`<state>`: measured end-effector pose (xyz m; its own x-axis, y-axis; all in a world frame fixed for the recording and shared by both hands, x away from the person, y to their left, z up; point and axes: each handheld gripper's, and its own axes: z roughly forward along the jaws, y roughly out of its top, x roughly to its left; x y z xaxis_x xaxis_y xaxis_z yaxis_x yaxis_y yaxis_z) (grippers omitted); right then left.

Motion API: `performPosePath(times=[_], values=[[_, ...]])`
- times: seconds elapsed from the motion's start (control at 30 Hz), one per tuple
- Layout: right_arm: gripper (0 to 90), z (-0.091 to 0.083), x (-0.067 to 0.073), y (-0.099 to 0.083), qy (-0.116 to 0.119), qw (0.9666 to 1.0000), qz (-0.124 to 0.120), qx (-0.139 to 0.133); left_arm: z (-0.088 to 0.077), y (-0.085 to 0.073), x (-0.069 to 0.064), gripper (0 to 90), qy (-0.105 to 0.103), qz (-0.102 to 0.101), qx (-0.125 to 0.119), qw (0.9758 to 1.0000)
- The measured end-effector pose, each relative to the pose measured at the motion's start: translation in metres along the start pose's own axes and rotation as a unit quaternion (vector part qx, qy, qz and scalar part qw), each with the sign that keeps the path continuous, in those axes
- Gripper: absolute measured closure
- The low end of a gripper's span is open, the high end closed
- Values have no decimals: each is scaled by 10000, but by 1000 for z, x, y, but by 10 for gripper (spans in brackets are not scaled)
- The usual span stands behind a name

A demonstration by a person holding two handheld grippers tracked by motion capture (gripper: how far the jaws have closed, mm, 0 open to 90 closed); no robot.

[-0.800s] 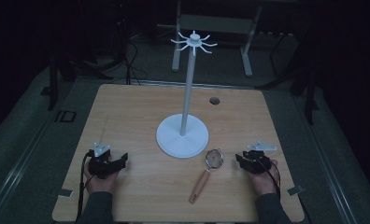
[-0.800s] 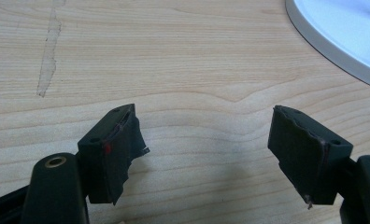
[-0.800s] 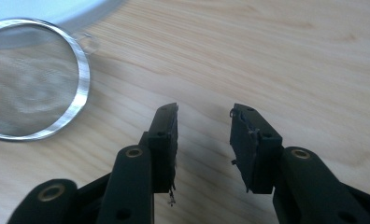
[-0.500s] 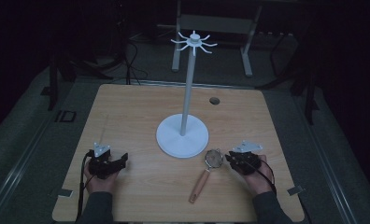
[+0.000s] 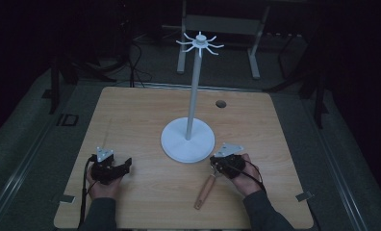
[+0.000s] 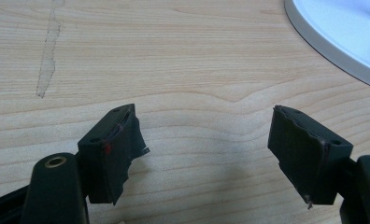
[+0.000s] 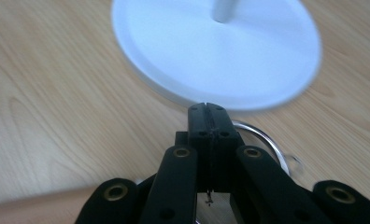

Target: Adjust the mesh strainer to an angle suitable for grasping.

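The strainer (image 5: 209, 184) lay just in front of the white stand (image 5: 187, 140), its ring under the right gripper (image 7: 206, 108), whose jaws were pressed together on nothing. Lowered that way, they could shove it aside. The left gripper (image 6: 206, 140) gaped, idle.

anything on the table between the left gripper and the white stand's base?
Nothing. In the high view bare wood runs from the left gripper to the stand base; the left gripper view shows the same plain tabletop ahead of its open jaws.
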<state>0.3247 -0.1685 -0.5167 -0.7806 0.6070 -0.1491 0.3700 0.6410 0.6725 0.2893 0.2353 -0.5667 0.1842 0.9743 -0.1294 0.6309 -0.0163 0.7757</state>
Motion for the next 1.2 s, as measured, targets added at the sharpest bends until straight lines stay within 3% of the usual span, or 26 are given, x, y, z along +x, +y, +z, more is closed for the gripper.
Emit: performPosePath(times=[0.07,0.1,0.17,0.33,0.67,0.87,0.97,1.1,1.2], values=[[898,3,3,2,40,10000,-32,22,0,0,0,250,-4,-2,-3,10000],[898,10,10,4,117,9997,-184,140,0,0,0,250,-7,1,-5,10000],[898,16,12,3,125,9993,-239,267,0,0,0,250,-8,7,-3,10000],[898,23,9,-4,49,9988,-202,443,0,0,0,250,-9,14,2,10000],[898,10,-23,-26,-403,9967,322,620,0,0,0,250,-3,17,3,10000],[898,-8,-44,-52,-792,9910,682,837,0,0,0,250,2,12,8,10000],[895,-17,-50,-62,-835,9897,792,850,0,0,0,250,6,19,7,10000],[821,-27,-52,-67,-666,9928,718,696,0,0,0,250,16,30,11,10000],[738,-41,-50,-64,-422,9964,512,530,0,0,0,250,13,26,11,10000]])
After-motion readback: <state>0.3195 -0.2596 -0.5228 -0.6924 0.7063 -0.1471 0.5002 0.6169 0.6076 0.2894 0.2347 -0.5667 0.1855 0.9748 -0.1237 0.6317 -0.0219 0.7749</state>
